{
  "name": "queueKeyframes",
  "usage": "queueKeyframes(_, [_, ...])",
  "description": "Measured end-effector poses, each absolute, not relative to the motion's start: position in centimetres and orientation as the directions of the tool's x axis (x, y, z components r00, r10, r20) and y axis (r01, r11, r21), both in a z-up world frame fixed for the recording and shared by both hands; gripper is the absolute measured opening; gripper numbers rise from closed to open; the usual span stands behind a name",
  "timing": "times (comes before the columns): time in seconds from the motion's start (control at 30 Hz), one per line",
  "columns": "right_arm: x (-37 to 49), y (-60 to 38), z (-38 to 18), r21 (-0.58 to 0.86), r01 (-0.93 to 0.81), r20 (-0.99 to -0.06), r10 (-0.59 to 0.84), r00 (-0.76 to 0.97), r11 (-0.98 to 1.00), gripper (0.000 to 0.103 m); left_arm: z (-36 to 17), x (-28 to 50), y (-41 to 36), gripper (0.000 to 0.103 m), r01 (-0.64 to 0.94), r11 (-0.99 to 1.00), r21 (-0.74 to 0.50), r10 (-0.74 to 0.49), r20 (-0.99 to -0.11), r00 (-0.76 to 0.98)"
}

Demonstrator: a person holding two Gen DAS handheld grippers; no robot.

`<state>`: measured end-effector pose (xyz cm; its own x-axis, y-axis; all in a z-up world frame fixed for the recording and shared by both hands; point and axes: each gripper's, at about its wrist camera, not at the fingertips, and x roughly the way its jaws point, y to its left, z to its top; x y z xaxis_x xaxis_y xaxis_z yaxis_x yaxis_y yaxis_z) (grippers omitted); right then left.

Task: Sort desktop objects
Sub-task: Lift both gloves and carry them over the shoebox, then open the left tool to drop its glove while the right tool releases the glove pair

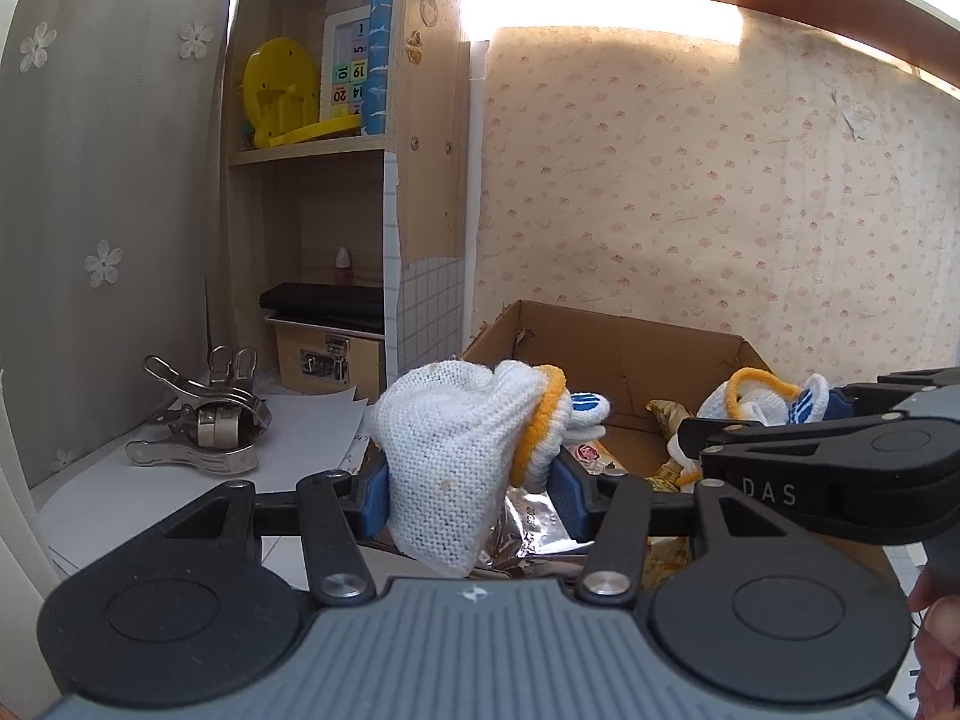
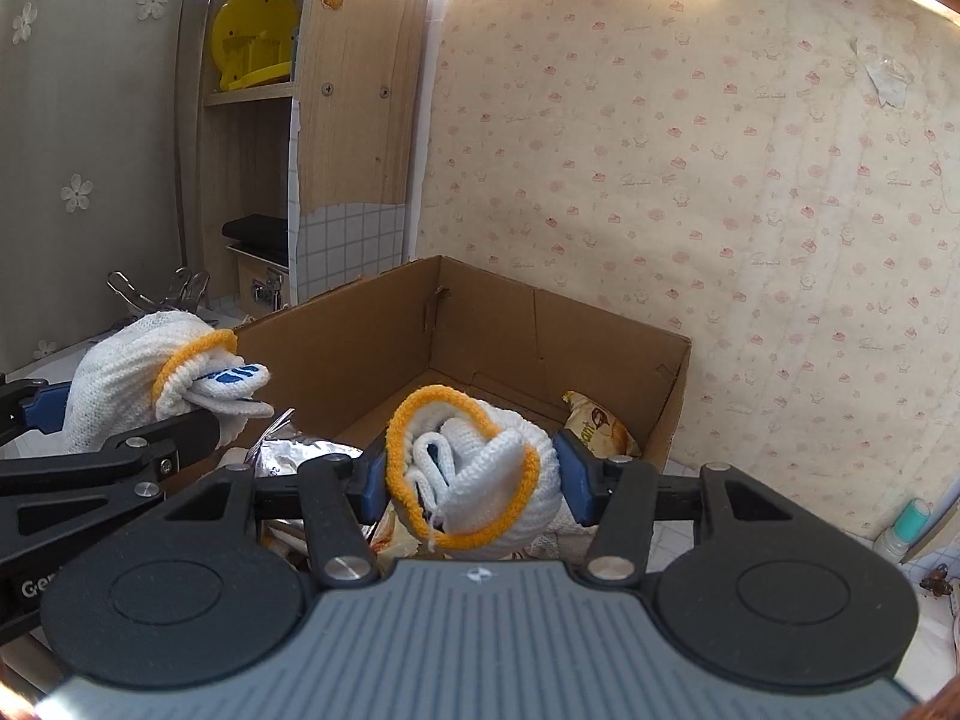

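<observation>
My left tool [image 1: 471, 483] is clamped on one white knit glove bundle [image 1: 444, 456], and my right tool [image 2: 471, 477] is clamped on a second glove bundle [image 2: 474, 480]; both are held up in the air at the near edge of the open cardboard box [image 2: 372, 348], the left one just short of its near-left corner, the right one over its opening. What worries me is the left bundle: it sags below the pads and a couple of loose fingers with blue stripes poke out past the orange cuff, so if I let go from here it could, I think, catch the box wall and tumble onto the tabletop beside the metal clips [image 1: 207, 420] instead of dropping in. The right bundle is gripped across its bulging middle with the cuff gaping toward me and a stray thread hanging, so it might unroll or snag a pad on release. Both are soft, loosely rolled cotton work gloves, white with orange-yellow trim. Snack wrappers [image 2: 597, 429] already lie in the box.
</observation>
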<state>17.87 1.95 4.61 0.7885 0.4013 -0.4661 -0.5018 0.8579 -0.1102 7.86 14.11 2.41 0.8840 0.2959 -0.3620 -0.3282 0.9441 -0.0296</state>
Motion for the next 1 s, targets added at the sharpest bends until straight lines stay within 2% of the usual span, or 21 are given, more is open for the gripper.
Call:
queueKeyframes(0.8, [18.32,2.13,4.43,-0.102,-0.501,-0.474,0.401,0.784,0.859,0.054,2.43,8.25,14.21,0.056,-0.326,0.945,-0.023,0.295,-0.366,0.883])
queueKeyframes(1.0, [18.30,1.96,4.31,-0.108,-0.488,-0.462,0.391,0.796,0.866,0.058,2.38,8.29,14.20,0.056,-0.325,0.945,-0.021,0.296,-0.366,0.882])
